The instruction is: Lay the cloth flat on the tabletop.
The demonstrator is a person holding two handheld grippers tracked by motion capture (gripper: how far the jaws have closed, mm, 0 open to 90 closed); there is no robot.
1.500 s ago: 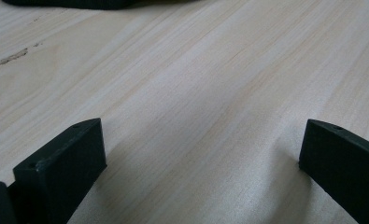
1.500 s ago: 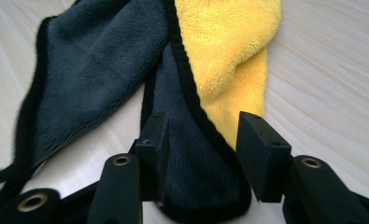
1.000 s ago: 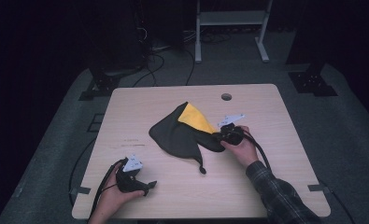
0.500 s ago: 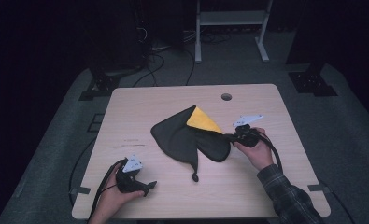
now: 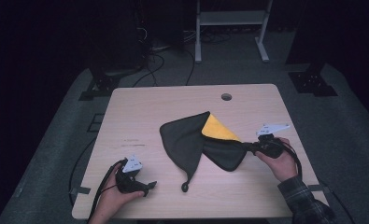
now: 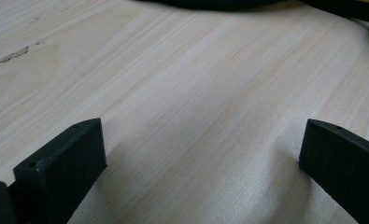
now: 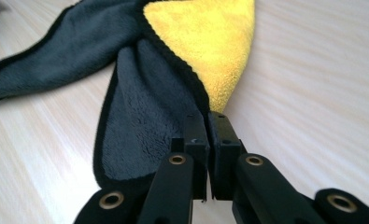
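A dark grey cloth (image 5: 188,140) with a yellow underside (image 5: 216,129) lies crumpled in the middle of the wooden table (image 5: 173,102). My right gripper (image 5: 250,147) is shut on the cloth's right corner, stretching it toward the table's right side. In the right gripper view the jaws pinch the black hem of the cloth (image 7: 145,126) where grey meets the yellow face (image 7: 210,42). My left gripper (image 5: 147,185) rests near the front left edge, open and apart from the cloth. Bare wood lies between its fingers (image 6: 65,163), with the cloth's dark edge (image 6: 219,3) far ahead.
A round cable hole (image 5: 226,97) sits at the table's far edge. A thin corner tail of the cloth (image 5: 187,184) trails toward the front edge. A white metal stand (image 5: 229,28) and cables stand on the dark floor behind the table.
The right gripper has moved right across the table, pulling the cloth's corner with it and stretching the cloth. The left gripper has stayed where it was.
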